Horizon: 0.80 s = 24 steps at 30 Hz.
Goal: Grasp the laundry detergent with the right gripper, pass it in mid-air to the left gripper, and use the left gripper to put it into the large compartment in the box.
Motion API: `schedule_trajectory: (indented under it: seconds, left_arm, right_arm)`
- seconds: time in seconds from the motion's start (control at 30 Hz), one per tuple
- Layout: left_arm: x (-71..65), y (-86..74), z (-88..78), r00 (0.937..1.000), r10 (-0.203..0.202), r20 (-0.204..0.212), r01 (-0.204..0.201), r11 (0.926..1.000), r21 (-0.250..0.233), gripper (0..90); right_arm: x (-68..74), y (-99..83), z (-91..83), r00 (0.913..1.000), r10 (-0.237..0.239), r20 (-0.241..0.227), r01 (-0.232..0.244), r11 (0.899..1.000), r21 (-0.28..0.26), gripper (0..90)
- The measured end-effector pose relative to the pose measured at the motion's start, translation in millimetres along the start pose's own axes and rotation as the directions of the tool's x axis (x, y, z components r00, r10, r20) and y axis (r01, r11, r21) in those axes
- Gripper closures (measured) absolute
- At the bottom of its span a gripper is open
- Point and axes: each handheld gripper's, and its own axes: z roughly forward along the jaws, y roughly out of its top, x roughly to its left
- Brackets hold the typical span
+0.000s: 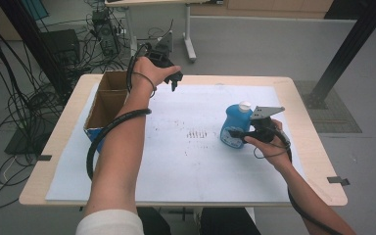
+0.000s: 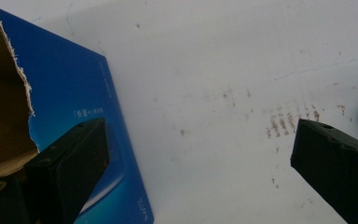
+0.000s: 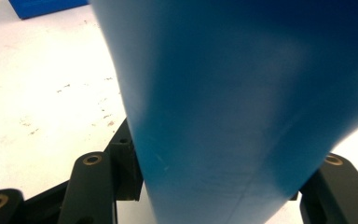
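A blue bottle (image 1: 235, 125) with a white cap stands upright at the right of the white sheet. My right gripper (image 1: 240, 133) is shut on its lower body from the near right side. In the right gripper view the bottle (image 3: 242, 93) sits between the two black jaws of the right gripper (image 3: 223, 186). My left gripper (image 1: 174, 81) hangs open above the far edge of the sheet, just right of an open cardboard box (image 1: 108, 100). In the left gripper view the left gripper (image 2: 198, 135) holds nothing, and the box's blue side (image 2: 84, 93) lies below its left jaw.
The white sheet (image 1: 191, 156) covers most of the wooden table (image 1: 318, 147) and bears brown smudges (image 1: 197, 133) near its middle. The box has two compartments. Cables and dark equipment crowd the floor beyond the far left of the table.
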Motion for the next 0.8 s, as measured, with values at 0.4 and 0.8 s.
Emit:
schedule_trajectory:
  seconds: [0.4,0.8]
  left_arm:
    - [-2.3,0.0,-1.4,0.9999,0.011,0.001,-0.011,0.9999,-0.001,5.0]
    - [-4.4,2.0,-1.5,0.9998,0.021,0.005,-0.021,0.9998,-0.005,5.0]
  right_arm:
    - [0.1,0.9,0.0,1.0,0.004,0.003,-0.004,1.0,0.009,42.2]
    - [-0.8,1.4,0.1,1.0,0.009,-0.002,-0.009,1.0,0.013,42.2]
